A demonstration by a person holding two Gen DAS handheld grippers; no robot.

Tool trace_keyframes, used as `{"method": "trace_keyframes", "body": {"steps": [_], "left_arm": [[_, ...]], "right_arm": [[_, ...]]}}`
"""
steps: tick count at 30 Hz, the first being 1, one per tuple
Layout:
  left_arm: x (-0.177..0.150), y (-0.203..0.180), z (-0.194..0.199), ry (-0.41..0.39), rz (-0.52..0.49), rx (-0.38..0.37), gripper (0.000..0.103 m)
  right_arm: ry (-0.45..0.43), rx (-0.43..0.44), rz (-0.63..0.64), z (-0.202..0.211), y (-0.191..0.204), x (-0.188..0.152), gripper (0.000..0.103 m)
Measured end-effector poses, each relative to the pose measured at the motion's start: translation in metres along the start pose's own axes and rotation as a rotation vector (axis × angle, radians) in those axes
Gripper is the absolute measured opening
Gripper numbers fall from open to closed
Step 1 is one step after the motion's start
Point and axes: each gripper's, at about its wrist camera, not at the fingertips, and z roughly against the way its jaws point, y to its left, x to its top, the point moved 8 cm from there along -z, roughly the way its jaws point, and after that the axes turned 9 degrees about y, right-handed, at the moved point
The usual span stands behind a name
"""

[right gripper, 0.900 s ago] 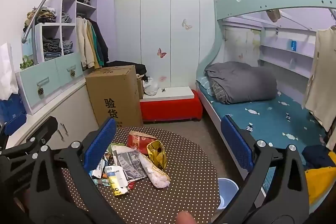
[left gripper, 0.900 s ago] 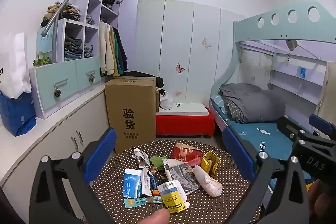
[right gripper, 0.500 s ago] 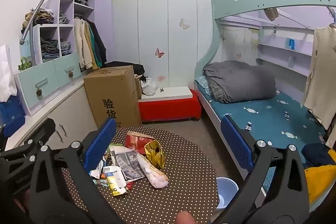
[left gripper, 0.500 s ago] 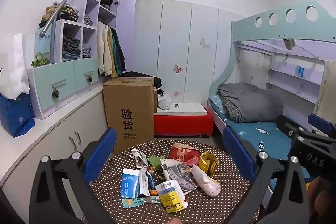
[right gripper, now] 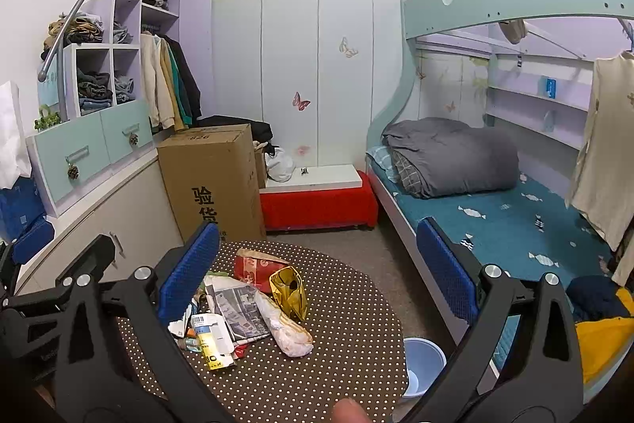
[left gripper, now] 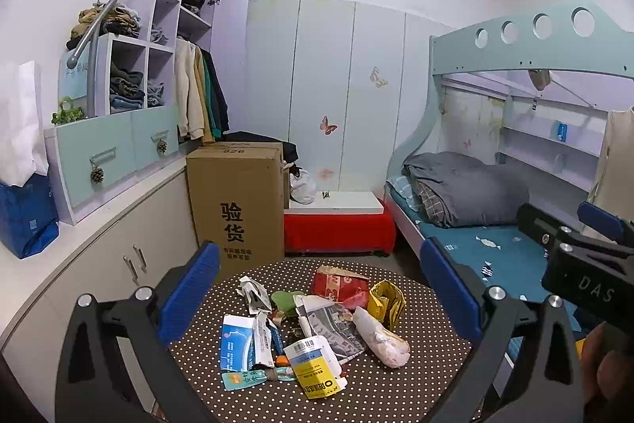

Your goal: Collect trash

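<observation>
Trash (left gripper: pixel 313 328) lies heaped on the dotted round table (left gripper: pixel 396 387), mostly toward its near-left half, and neither of your tools touches it. Your left gripper (left gripper: pixel 317 288) and right gripper (right gripper: pixel 317 264) both hover above the table with jaws spread wide and empty. The wrappers overlap, so closing on the yellow-labelled packet (left gripper: pixel 317 369) may drag its neighbours off the near edge. The crumpled pale bag (right gripper: pixel 285 330) and gold foil pouch (right gripper: pixel 291 290) look slippery and may slide out of a shallow pinch. The blue bin (right gripper: pixel 422 363) sits on the floor, right of the table and half hidden by its edge; a hasty drop could miss it.
</observation>
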Motion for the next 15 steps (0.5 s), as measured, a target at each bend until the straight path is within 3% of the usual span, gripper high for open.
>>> {"method": "trace_keyframes", "body": {"steps": [15], "left_arm": [[-0.0042, 0.0055, -0.0052, 0.007, 0.013, 0.005, 0.099]], "right_arm": [[0.007, 0.005, 0.008, -0.0091, 0.0066, -0.0029, 0.097]]}}
